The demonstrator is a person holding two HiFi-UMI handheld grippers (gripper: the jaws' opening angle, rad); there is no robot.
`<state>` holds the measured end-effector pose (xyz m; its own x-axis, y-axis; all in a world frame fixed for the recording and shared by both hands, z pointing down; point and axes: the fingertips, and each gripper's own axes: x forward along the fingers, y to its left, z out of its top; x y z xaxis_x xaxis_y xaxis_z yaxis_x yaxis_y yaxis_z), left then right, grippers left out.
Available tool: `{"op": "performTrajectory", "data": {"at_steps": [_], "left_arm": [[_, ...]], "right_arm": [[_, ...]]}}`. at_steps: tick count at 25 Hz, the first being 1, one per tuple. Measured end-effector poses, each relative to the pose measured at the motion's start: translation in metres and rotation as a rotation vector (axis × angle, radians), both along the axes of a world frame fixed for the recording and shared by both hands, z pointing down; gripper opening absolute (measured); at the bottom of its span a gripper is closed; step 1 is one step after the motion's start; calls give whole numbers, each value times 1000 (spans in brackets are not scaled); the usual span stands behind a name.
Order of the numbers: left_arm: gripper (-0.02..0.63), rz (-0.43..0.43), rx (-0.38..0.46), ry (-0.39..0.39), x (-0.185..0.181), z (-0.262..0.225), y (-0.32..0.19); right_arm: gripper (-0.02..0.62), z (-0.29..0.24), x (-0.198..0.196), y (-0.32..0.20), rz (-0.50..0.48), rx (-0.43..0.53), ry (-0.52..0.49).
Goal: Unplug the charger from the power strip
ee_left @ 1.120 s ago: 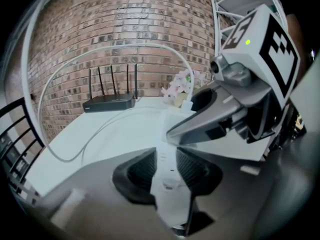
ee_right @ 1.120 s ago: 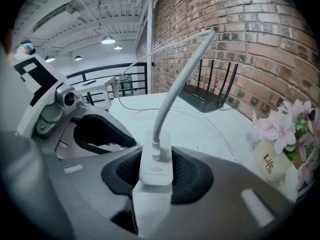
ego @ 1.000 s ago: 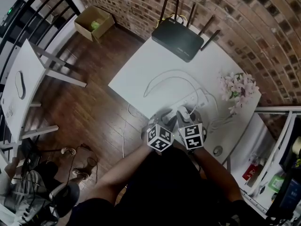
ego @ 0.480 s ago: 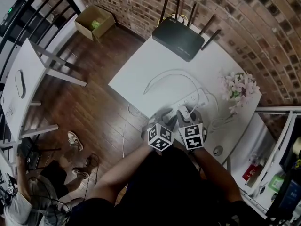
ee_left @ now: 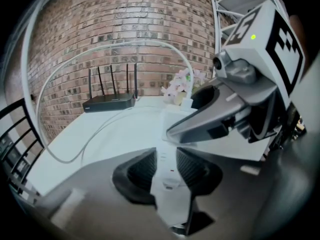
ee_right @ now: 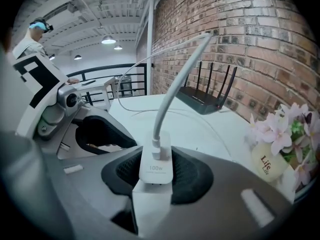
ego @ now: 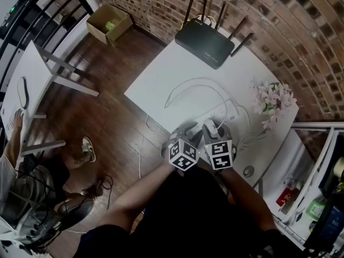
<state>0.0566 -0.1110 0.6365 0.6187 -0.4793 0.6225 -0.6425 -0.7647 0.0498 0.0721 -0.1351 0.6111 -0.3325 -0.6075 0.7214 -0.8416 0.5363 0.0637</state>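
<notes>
Since the right tongs (ee_right: 159, 158) are clamped on the charger (ee_right: 156, 173), one ribbed pad against each of its sides, the thing to be pulled sits squarely in their grip rather than ahead of them. Just to their left, the left tongs (ee_left: 167, 165) are closed on the narrow white body of the power strip (ee_left: 170, 204), which runs away from them across the desk (ee_left: 100, 139). In the head view the two sit side by side at the desk's near edge, so the right hand is the one on the charger and the left only braces.

The charger stands up from the strip's face. Its long axis runs from the strip toward the cable (ee_right: 172, 91), which leaves its far end and arcs up and over. By my reading the pull should follow that axis, straight away from the strip, while the left holds the strip down.

The charger is a small white rounded block marked 100w. It looks fully seated, with no prongs showing.
</notes>
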Motion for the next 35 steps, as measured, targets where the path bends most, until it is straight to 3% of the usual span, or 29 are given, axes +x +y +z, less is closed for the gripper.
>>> {"op": "performTrajectory", "data": {"at_steps": [6, 12, 22, 26, 31, 35], "left_arm": [[130, -1, -5, -8, 0, 1, 0], [130, -18, -30, -1, 1, 1, 0], [140, -161, -105, 174, -19, -37, 3], [130, -200, -145, 233, -28, -51, 17], [123, -214, -262, 316, -30, -59, 38], [117, -223, -284, 308, -37, -55, 46]], "right_arm": [[141, -19, -5, -1, -40, 84, 4], [141, -21, 9, 2, 11, 51, -52], [143, -31, 22, 7, 87, -1, -180], [143, -34, 32, 12, 176, -74, -319], [143, -24, 57, 29, 371, -259, -567], [143, -7, 78, 41, 488, -346, -639]]}}
